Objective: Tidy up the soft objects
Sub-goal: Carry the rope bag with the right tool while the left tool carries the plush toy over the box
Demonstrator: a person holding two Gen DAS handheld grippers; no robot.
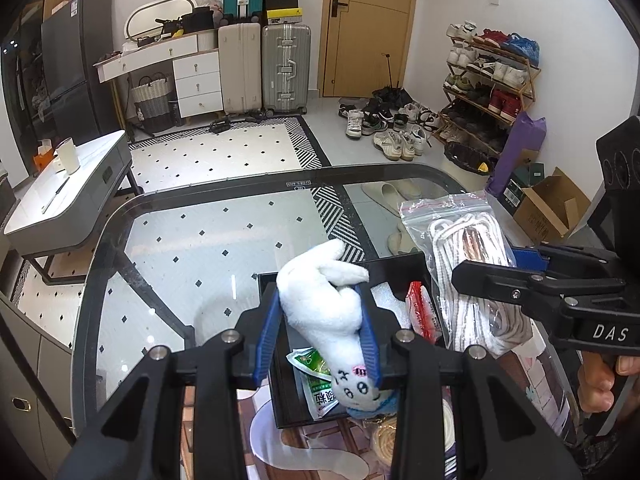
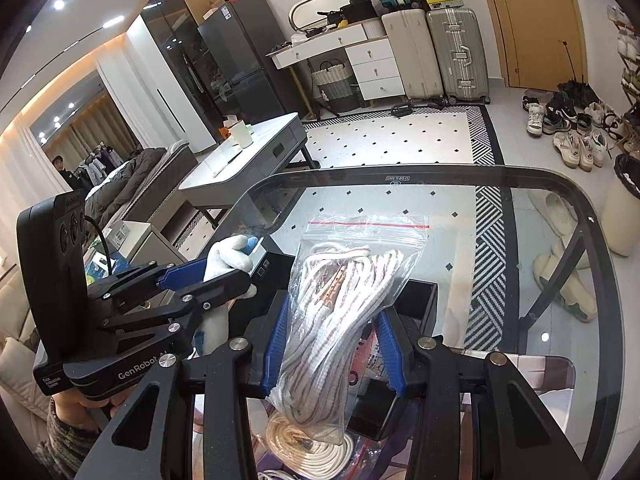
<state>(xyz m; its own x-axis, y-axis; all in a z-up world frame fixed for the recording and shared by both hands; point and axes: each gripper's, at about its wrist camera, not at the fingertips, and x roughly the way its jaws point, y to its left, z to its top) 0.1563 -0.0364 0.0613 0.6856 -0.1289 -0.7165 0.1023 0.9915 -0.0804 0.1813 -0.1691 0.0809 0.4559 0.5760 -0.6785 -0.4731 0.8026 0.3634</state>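
At left, the left gripper clamps a white plush toy between its blue pads, above an open black box on a glass table. At right, the right gripper pinches a clear zip bag of coiled rope over the same box.

Light: bright, even indoor light; ceiling spotlights top left in the right wrist view.
Glare: reflections on the glass bench.
Distortion: strong fisheye bending, dark corners.
Focus: sharp.
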